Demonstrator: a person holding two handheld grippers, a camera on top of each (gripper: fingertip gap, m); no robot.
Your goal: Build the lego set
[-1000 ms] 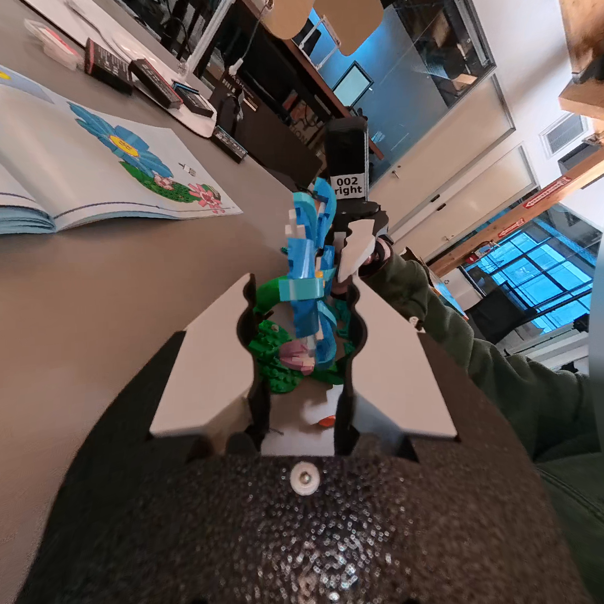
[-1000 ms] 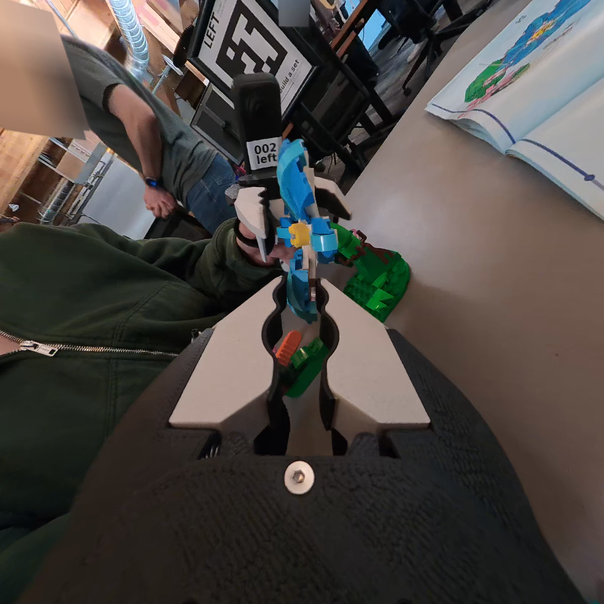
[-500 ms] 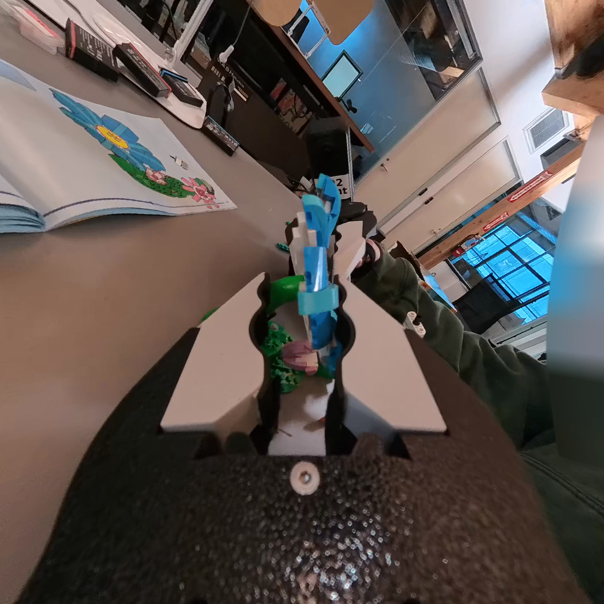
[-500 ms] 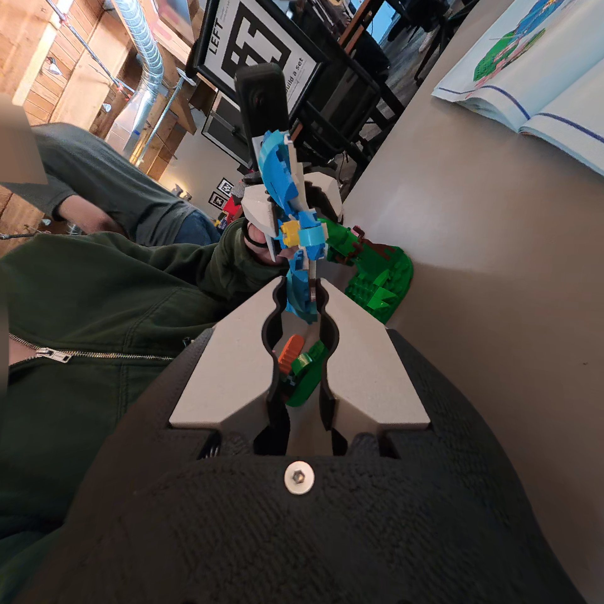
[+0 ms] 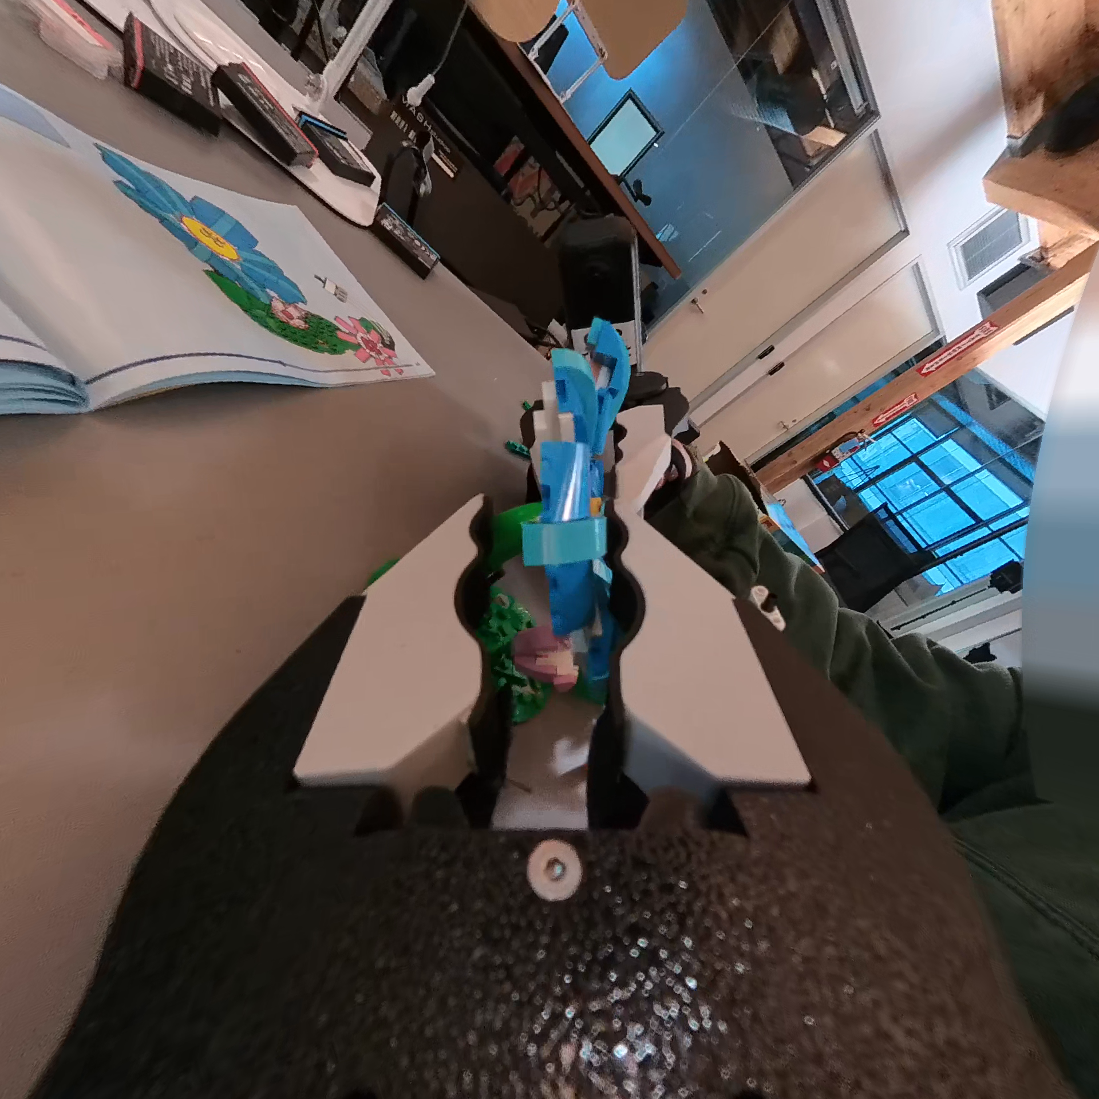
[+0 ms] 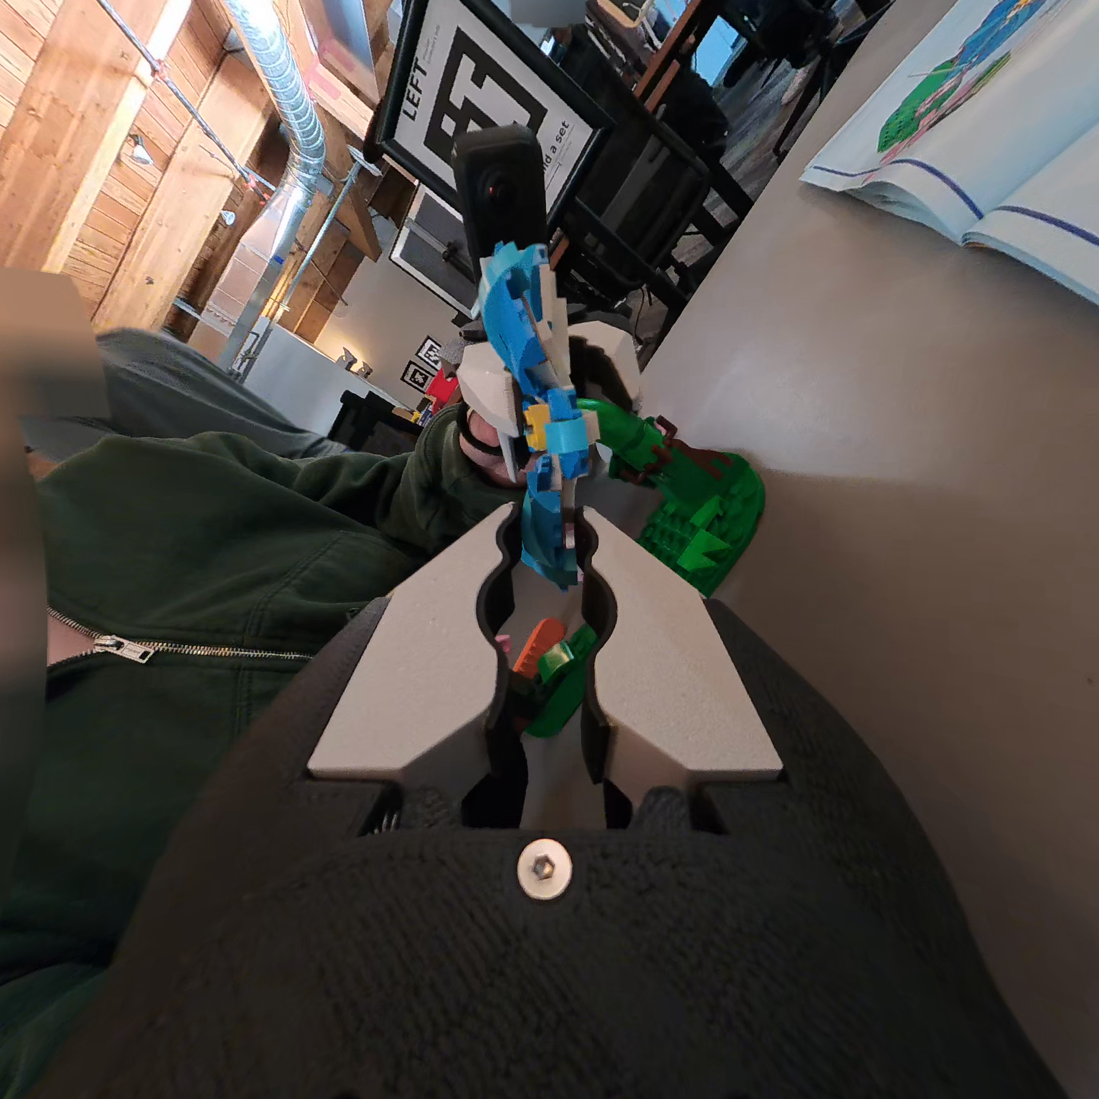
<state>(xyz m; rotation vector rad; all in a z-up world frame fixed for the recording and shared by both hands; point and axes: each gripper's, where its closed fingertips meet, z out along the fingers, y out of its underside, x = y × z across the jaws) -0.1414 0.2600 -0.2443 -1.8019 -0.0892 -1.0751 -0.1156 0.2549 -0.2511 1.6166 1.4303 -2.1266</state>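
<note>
A blue lego flower (image 5: 571, 476) with a yellow centre (image 6: 535, 423) stands on a curved green stem (image 6: 618, 428) rising from a green base (image 6: 707, 523). Both grippers hold its head from opposite sides. My left gripper (image 5: 550, 523) has narrow jaws closed around the petals and a light blue piece. My right gripper (image 6: 548, 517) is shut on a lower blue petal. One of its white fingers (image 5: 645, 458) shows behind the flower in the left wrist view. A small pink flower (image 5: 550, 654) sits on the base (image 5: 505, 648).
An open instruction booklet (image 5: 178, 285) lies on the grey table (image 5: 178, 535); it also shows in the right wrist view (image 6: 981, 148). Black boxes (image 5: 172, 77) sit at the far edge. A loose orange piece (image 6: 538, 645) and a green piece (image 6: 562, 696) lie under my right gripper. A green sleeve (image 5: 832, 624) is close by. My two grippers' fingertips are within a few centimetres of each other.
My left jaws have narrowed around the blue flower, then held steady. The right gripper has kept its grip. Both views have shifted a little with the flower.
</note>
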